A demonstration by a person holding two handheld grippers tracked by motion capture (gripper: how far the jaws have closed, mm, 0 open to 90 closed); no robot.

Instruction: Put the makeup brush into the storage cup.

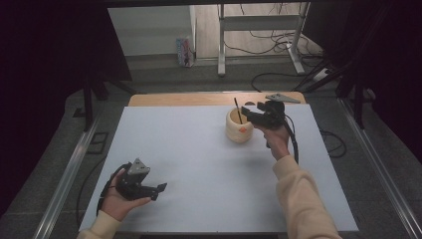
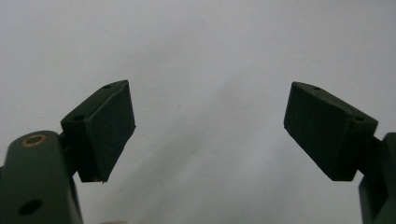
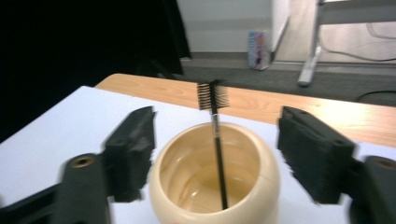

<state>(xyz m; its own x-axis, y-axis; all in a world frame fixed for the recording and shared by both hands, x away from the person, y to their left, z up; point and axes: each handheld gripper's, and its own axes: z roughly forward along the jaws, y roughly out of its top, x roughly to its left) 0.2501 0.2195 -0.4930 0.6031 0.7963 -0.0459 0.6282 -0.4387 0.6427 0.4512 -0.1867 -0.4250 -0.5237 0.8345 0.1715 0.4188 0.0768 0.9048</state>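
Low at the left edge of the counter (image 1: pixel 199 149): left tool (image 1: pixel 160 189) resting in the hand, jaws spread wide, nothing between them but bare white surface, well apart from everything else.

Farther right, toward the far edge: cream pot (image 1: pixel 239 127), round-bellied, glossy, with a small orange mark on the near side. Standing in it, leaning on the rim: thin black brush (image 1: pixel 238 110), bristle head up (image 3: pixel 213 95), foot of the stem on the pot floor.

Just right of the pot: right tool (image 1: pixel 248 110), jaws standing wide, one on each side of the pot in the right gripper view (image 3: pixel 215 154), pads pressing on nothing, brush stem loose between them.

Handling, as a judgement: brush very light, stem stiff but thin and smooth, likely to twist or slip under a loose pinch; bristles soft, easily bent. Best taken on the bare stem just above the rim, below the bristles, then lifted straight up so as not to tip the pot. Pot probably ceramic or similar: heavier, slick, breakable; too wide for an easy pinch, better gripped over the rim wall if moved.
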